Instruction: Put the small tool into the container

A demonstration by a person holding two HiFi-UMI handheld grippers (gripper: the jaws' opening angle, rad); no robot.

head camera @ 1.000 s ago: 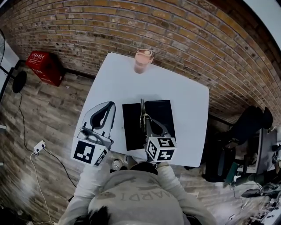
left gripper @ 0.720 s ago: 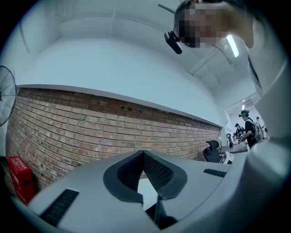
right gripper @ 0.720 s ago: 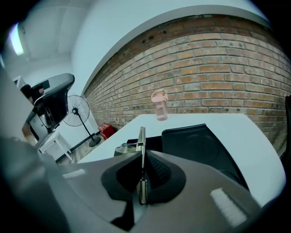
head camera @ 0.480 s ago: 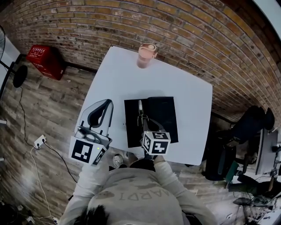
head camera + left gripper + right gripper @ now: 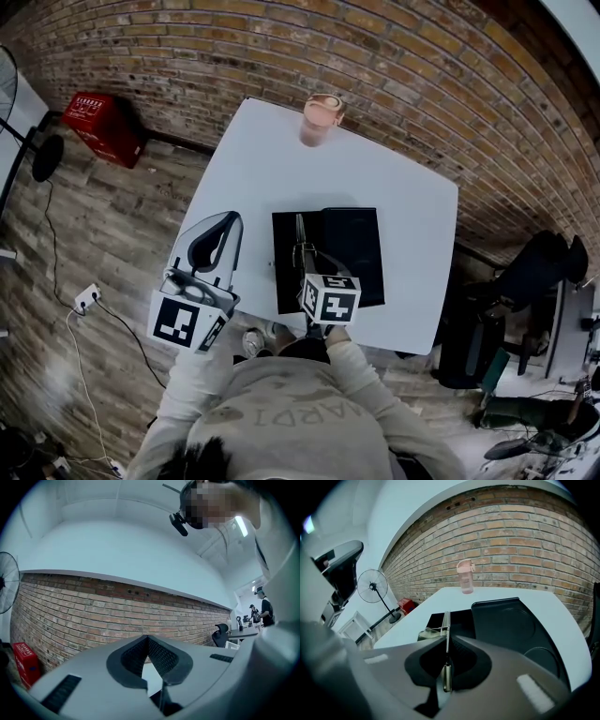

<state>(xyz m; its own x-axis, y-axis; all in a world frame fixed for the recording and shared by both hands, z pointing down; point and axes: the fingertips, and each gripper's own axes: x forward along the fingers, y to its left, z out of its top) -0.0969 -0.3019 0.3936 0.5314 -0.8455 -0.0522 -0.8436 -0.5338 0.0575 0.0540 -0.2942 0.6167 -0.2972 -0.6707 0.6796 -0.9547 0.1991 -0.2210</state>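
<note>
My right gripper [image 5: 304, 255] is shut on a thin metal tool [image 5: 300, 232], whose tip sticks out forward over the left part of the black container [image 5: 354, 246]. In the right gripper view the tool [image 5: 446, 630] stands as a narrow strip pinched between the jaws, with the container [image 5: 506, 620] and its round recesses just ahead and to the right. My left gripper [image 5: 231, 221] hangs over the table's left edge, apart from the container. Seen from the left gripper view, the left gripper [image 5: 148, 640] is shut on nothing and tilted up toward the brick wall.
The white table [image 5: 262, 159] carries a pink cup [image 5: 321, 118] at its far edge. A red crate [image 5: 98, 122] and a floor socket with cable [image 5: 86, 298] lie to the left. A standing fan [image 5: 372, 585] is left, and a dark chair [image 5: 534, 272] is right.
The right gripper's marker cube has shifted a little left and up in the head view, with the tool still pinched over the container's left part. The left gripper has stayed put.
</note>
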